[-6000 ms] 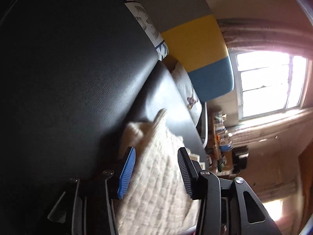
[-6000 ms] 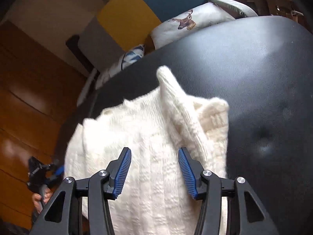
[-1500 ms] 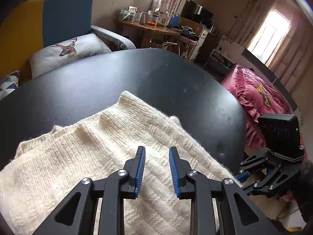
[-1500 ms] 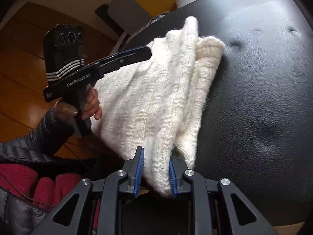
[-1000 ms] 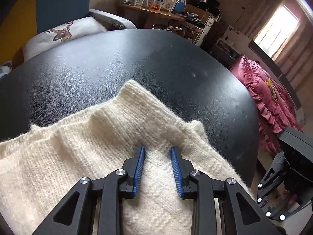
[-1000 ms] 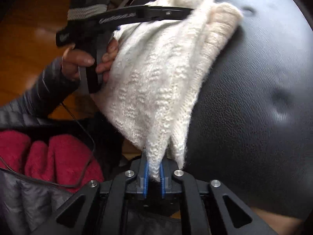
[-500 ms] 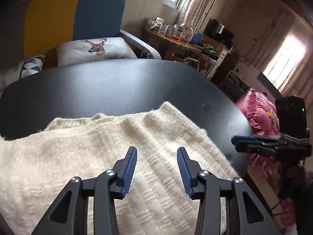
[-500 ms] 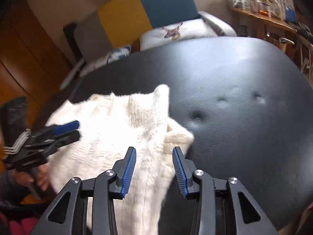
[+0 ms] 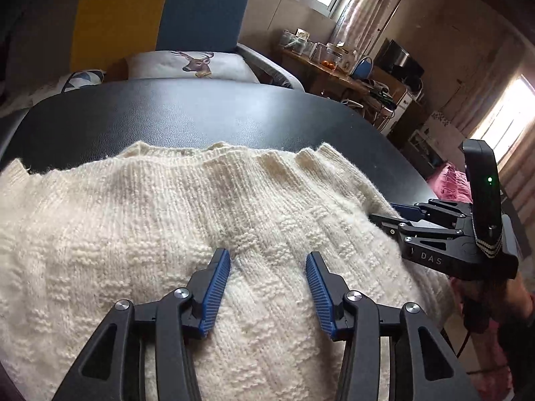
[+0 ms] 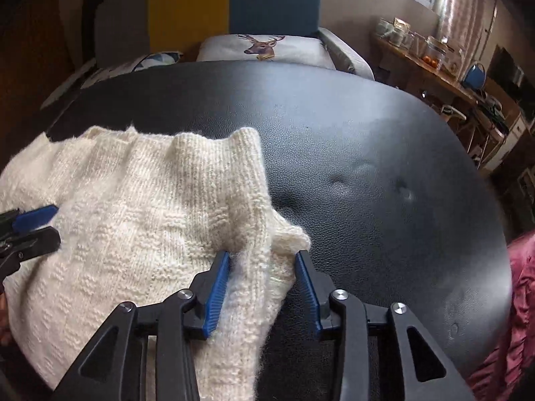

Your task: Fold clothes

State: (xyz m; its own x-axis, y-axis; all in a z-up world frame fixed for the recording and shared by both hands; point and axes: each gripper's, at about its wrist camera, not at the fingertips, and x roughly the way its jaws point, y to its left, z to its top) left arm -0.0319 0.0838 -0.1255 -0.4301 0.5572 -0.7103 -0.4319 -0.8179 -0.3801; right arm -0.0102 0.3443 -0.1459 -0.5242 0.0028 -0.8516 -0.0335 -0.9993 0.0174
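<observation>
Left wrist view: black padded table [image 9: 167,113], cream knit sweater [image 9: 133,217] spread across its near side; left gripper [image 9: 267,262] above the knit, jaws apart, holding nothing. Right wrist view: right gripper [image 10: 262,260] spread wide astride the sweater's bunched right edge, not clamped.

This is looking like a lived-in home. An armchair [image 9: 160,16] is holding a deer cushion [image 9: 197,63], and curtains [image 9: 354,10] are hanging beside a cluttered side table [image 9: 334,70].

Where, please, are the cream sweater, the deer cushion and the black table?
cream sweater [image 9: 160,220], left wrist view, knitted middle.
deer cushion [image 10: 264,48], right wrist view, deer print.
black table [image 10: 384,153], right wrist view, bare top.
</observation>
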